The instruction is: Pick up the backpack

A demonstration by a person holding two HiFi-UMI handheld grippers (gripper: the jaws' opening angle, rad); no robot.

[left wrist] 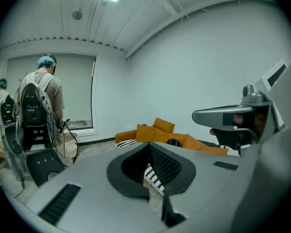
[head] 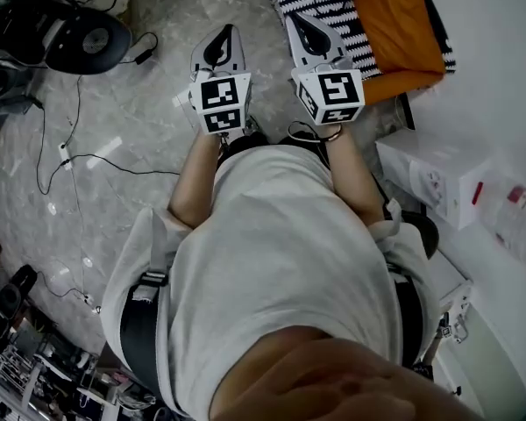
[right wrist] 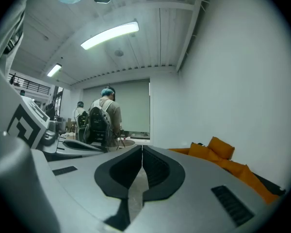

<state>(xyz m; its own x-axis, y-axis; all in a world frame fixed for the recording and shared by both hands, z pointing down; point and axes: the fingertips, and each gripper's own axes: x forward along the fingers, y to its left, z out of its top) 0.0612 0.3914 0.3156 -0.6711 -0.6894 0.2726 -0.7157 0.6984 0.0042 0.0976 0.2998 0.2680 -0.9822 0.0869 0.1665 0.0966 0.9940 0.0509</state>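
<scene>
An orange fabric bundle with dark parts [head: 401,26], which may be the backpack, lies on a black-and-white striped mat [head: 326,9] on the floor by the wall. It also shows in the left gripper view as orange padded shapes [left wrist: 157,133] ahead, and at the right in the right gripper view [right wrist: 222,159]. My left gripper [head: 227,30] and right gripper [head: 295,17] are held side by side in front of my body. Both are shut and empty, and short of the bundle. The left gripper's [left wrist: 149,145] pads meet, as do the right gripper's [right wrist: 141,149].
A grey stone floor [head: 131,121] carries loose cables [head: 70,158] and a black round base [head: 86,39] at the upper left. A white box [head: 428,179] and a bottle [head: 515,214] sit at the right. Two people [left wrist: 40,106] with gear stand farther back near a window.
</scene>
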